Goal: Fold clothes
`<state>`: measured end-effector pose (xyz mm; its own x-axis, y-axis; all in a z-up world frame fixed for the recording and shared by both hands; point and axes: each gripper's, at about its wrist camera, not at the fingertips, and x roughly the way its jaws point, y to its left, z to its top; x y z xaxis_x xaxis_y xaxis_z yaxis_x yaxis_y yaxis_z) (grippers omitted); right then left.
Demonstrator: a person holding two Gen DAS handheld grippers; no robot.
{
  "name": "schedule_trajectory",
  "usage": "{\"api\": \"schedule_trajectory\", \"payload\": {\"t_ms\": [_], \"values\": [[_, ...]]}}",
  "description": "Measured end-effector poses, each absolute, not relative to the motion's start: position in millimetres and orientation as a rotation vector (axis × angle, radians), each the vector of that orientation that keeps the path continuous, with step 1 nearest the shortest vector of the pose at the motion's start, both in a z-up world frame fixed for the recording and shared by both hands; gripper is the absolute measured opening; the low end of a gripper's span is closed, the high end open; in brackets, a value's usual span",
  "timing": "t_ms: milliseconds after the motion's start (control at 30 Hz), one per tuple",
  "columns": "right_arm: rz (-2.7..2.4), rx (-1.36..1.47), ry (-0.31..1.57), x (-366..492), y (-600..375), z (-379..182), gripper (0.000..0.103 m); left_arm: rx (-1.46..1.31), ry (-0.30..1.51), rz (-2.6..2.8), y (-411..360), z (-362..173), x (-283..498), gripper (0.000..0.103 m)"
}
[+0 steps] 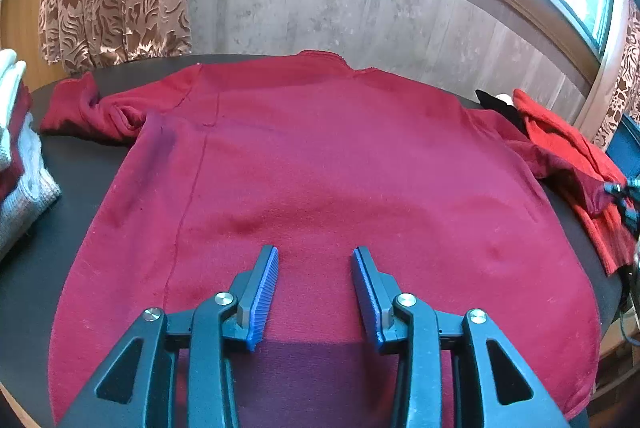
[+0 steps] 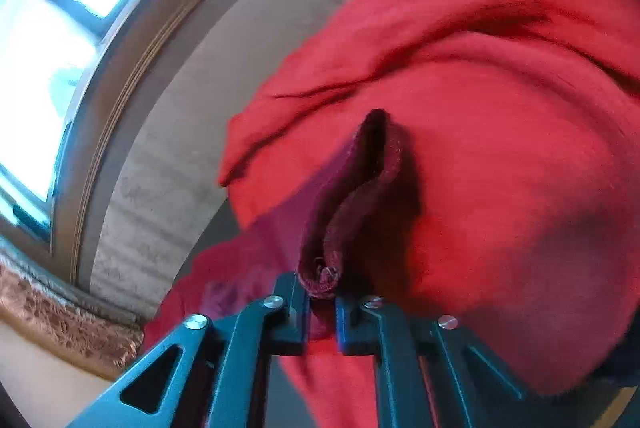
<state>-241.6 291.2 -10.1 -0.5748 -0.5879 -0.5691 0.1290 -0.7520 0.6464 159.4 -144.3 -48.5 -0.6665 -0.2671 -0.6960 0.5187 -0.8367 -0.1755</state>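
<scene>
The right gripper (image 2: 322,308) has its jaws clamped on the sweater (image 1: 320,167) cuff and should carry it inward flat, while the left gripper (image 1: 315,292), jaws half open and empty, steadies the hem.

A dark red sweater (image 1: 320,167) lies spread flat on a dark round table (image 1: 80,187), collar at the far edge and one sleeve bunched at the far left. The left gripper (image 1: 315,256) hovers over its near hem, jaws apart with nothing between them. Folded knitwear (image 1: 20,167) sits at the left, a brighter red garment (image 1: 568,155) at the right.
</scene>
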Motion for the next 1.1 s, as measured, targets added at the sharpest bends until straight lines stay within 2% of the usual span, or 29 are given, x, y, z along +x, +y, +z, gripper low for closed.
{"api": "schedule_trajectory", "payload": {"t_ms": [200,333,433,533,600,667,733,767,900,967,1100], "values": [[-2.265,1.038,-0.649,-268.4,213.5,29.0,0.009,0.934,0.554,-2.488,-148.6,-49.5,162.3,0.039],[-2.155,1.041,-0.527,-264.1,137.5,35.6,0.009,0.928,0.613,-2.493,-152.9,-48.9,163.8,0.039],[-2.032,1.053,-0.403,-238.1,66.6,26.4,0.009,0.957,0.71,-2.485,-163.1,-44.8,163.6,0.039],[-1.92,1.065,-0.253,-203.5,-0.9,9.0,0.011,0.976,0.908,-2.474,-184.2,-38.0,164.2,0.039],[-1.871,1.071,-0.124,-176.2,-27.8,-6.4,0.015,0.954,0.994,-2.478,-197.0,-30.0,162.6,0.039],[-1.852,1.057,-0.034,-155.3,-38.9,-14.8,0.042,0.925,1.047,-2.495,-204.0,-20.3,156.2,0.039],[-1.867,0.996,0.014,-137.1,-35.2,-16.4,0.059,0.904,1.101,-2.526,-209.9,-9.4,143.6,0.039],[-1.869,0.974,0.021,-129.1,-26.2,-15.9,0.063,0.908,1.125,-2.538,-209.6,-5.3,134.8,0.039],[-1.854,0.911,0.028,-96.2,15.4,-18.0,0.065,0.976,1.252,-2.58,-201.4,0.4,83.6,0.039],[-1.824,0.915,0.026,-81.2,29.0,-27.7,0.07,1.018,1.299,-2.593,-191.9,0.6,56.4,0.039],[-1.794,0.966,0.099,-58.8,39.1,-62.3,0.072,1.118,1.364,-2.584,-181.4,-4.0,-3.6,0.039]]}}
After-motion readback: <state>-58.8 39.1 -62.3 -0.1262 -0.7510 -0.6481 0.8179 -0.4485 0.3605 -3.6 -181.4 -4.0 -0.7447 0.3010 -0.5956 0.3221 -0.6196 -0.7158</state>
